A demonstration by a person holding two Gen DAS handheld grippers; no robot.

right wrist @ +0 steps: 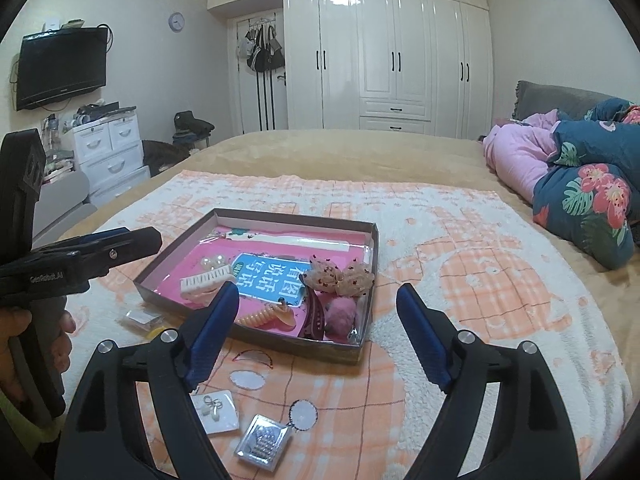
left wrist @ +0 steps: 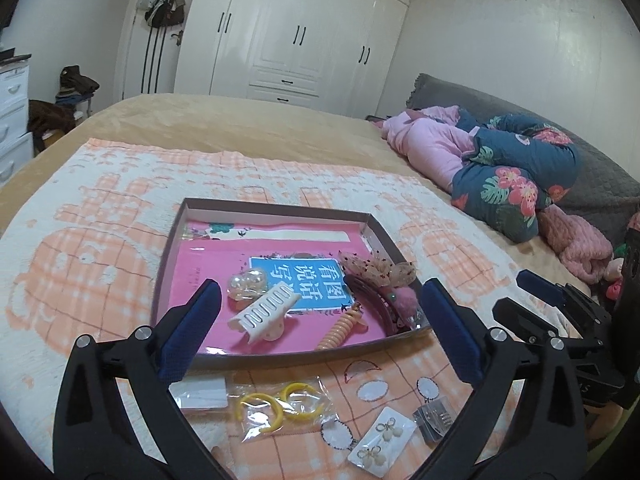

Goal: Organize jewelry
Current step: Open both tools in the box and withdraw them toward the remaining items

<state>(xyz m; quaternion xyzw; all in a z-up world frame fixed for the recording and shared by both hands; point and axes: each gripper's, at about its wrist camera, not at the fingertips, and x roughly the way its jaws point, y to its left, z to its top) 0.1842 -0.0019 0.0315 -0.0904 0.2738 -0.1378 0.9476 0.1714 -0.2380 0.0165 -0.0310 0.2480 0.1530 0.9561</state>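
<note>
- Bedroom; white wardrobe on far wall, bed covered by orange-and-white checked blanket.
- Far left: wall TV above white drawer unit.
- Left gripper: jaws wide apart, empty, raised over near edge of box.
- Near left, on blanket outside box: clear bag of yellow rings, earring card, small silver packet.
- Centre: shallow cardboard box on blanket, lined with pink book. Inside, left to right: pearl piece, white hair clip, peach spiral clip, dark headband, pink pompom, mesh bow at far right.
- Right gripper: jaws open, empty, above near right part of box.
- Far right: pink and floral bedding heaped by grey headboard.
</note>
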